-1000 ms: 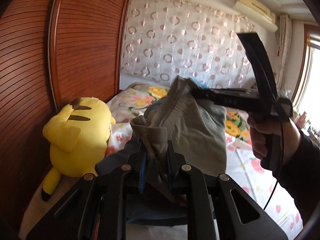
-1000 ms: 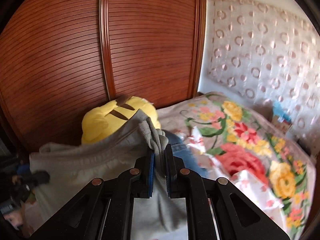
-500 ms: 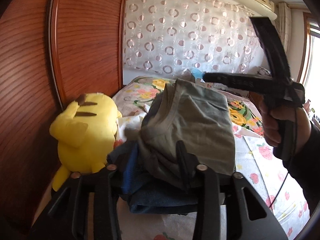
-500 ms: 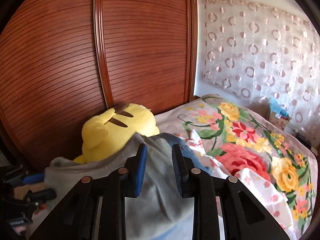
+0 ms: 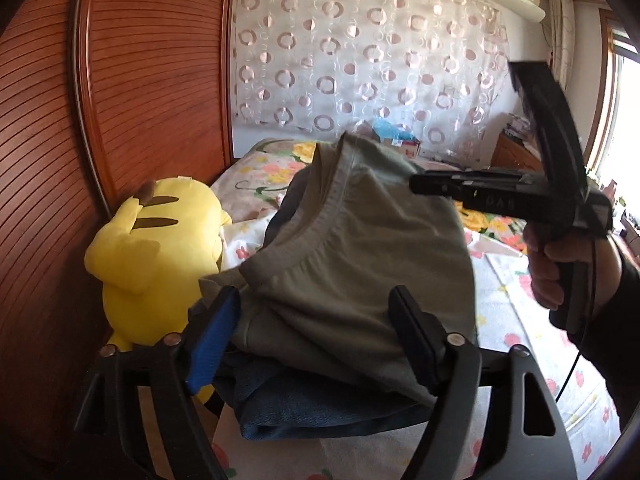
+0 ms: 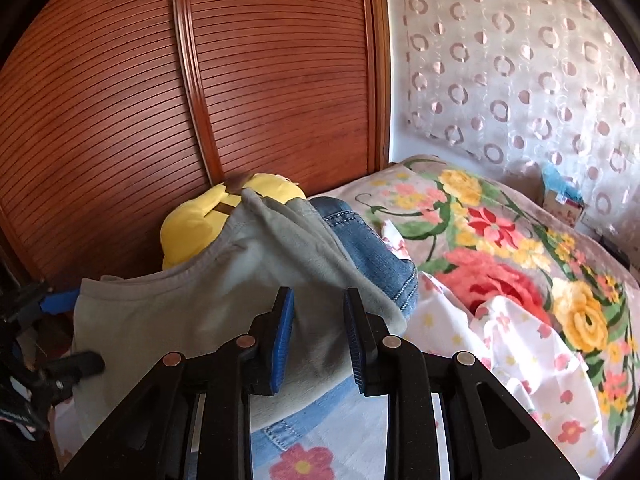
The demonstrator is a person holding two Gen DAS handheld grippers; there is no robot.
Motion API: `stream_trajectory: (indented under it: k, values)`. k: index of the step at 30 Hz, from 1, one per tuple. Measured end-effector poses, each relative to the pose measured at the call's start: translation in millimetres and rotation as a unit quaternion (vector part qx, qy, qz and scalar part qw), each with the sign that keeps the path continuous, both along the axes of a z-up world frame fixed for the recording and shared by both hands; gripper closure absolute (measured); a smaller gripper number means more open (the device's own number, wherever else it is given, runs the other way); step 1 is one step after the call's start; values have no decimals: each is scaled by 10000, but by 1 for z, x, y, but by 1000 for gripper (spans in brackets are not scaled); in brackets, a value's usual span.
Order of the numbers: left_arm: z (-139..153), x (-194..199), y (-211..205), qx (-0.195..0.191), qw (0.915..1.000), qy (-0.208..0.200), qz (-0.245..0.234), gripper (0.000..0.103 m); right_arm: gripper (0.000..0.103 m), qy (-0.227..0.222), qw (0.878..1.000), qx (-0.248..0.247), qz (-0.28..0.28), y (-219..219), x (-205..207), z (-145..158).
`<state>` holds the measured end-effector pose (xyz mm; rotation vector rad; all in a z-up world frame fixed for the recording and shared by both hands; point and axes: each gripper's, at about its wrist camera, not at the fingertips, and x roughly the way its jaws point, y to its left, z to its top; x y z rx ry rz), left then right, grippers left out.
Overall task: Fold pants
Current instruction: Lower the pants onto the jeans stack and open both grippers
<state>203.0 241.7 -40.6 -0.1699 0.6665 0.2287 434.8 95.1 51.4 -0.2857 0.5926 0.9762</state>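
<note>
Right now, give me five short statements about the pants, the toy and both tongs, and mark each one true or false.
1. The left tongs are clamped shut on the grey pants. False: the jaws stand wide apart, with the cloth lying between them, unpinched.
2. The grey pants lie on top of blue jeans. True.
3. The yellow plush toy sits next to the wooden wardrobe door. True.
4. The right tongs are open. True.
5. The plush toy rests on top of the grey pants. False: it sits beside the pile, against the wardrobe side.
</note>
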Motion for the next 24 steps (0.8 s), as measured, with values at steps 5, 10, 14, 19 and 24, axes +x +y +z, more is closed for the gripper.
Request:
stream_trajectory:
  k: [5, 10, 14, 19, 24]
  values:
    - [-4, 4, -2, 28, 9999, 150, 2, 24, 76, 15, 9999, -63, -83, 2, 0, -1]
    - [0, -1, -6, 127, 9997, 186, 97, 24, 71, -36, 9997, 75, -214, -9, -18, 5]
    - [5, -11, -12, 220, 9996, 131, 86, 24, 64, -75, 9995, 147, -285, -21, -37, 9]
    - [7, -24, -18, 239, 9996, 108, 43, 24, 56, -136, 9990, 221, -364, -37, -66, 12]
    - [8, -40, -22, 165, 9998, 78, -9, 24, 52, -172, 9985, 236, -461, -49, -97, 10]
